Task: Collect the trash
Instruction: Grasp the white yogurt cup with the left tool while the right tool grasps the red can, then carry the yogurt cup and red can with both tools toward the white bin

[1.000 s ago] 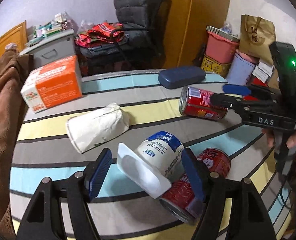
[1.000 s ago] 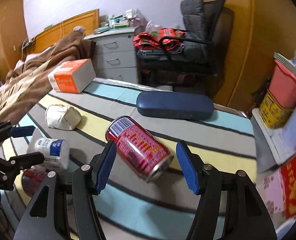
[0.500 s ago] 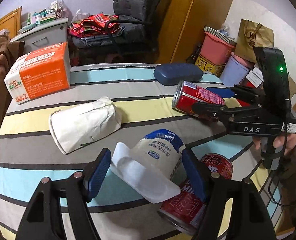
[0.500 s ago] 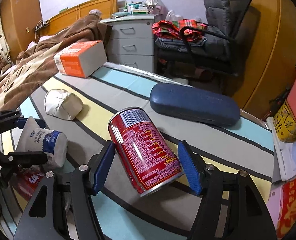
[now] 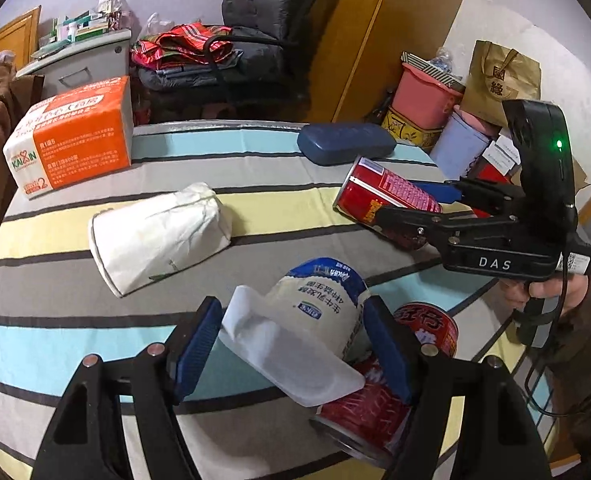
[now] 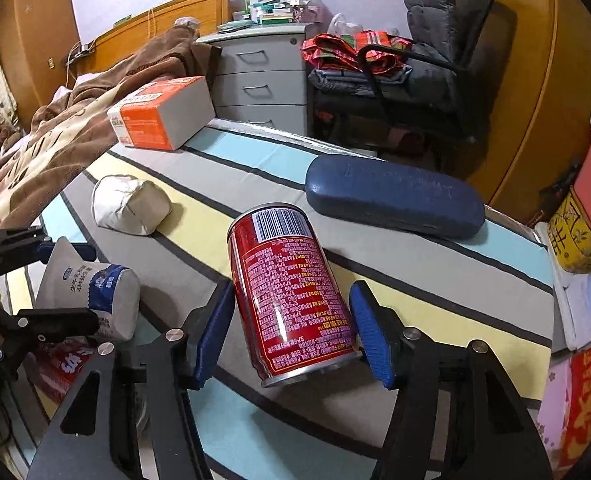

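Left wrist view: the left gripper [image 5: 291, 354] is grasping a white-and-blue plastic yogurt cup [image 5: 315, 312] between its blue pads, tipped over a crushed red drink can [image 5: 379, 392] lying on the striped round table [image 5: 95, 332]. A crumpled white paper bag [image 5: 159, 236] is sitting untouched nearby, and no bin is showing. Right wrist view: the right gripper [image 6: 293, 336] is closing its jaws around a red cylindrical tin can [image 6: 291, 300]; the pads are looking just about on it. So I'd say it's early: nothing binned yet, two picks underway, the bag and the crushed can left.
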Motion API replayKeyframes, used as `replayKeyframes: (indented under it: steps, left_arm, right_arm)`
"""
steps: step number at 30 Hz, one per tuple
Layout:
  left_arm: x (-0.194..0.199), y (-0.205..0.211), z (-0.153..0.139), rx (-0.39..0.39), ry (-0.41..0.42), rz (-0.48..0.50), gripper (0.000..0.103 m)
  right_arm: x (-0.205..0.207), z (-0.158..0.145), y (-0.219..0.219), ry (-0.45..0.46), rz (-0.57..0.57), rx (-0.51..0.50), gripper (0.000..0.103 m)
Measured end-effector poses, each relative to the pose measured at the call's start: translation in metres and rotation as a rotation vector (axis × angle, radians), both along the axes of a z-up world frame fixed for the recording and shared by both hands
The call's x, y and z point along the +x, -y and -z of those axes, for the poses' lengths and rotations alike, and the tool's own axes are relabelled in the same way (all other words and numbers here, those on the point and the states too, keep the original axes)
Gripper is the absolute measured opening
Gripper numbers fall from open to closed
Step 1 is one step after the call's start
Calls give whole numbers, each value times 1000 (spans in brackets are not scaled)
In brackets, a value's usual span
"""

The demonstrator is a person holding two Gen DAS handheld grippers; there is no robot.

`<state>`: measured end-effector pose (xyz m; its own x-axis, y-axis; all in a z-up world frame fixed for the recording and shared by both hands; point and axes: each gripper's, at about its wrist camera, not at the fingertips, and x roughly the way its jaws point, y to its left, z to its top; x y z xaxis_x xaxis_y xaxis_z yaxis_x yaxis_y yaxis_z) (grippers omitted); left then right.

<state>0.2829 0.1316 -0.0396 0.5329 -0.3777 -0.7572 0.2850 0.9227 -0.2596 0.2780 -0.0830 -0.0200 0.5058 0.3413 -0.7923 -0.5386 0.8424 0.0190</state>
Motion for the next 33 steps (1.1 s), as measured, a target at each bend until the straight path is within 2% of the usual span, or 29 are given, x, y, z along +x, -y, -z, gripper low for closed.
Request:
replayKeyframes:
  steps: [17, 33]
  left_arm:
    - [-24, -8, -20, -13, 50, -116, 75]
    - [-64, 12, -60, -18, 135, -120, 75]
  right_arm:
    - [-22, -14, 21, 28, 72, 119, 57]
    - [-63, -33, 47, 73, 138, 207, 56]
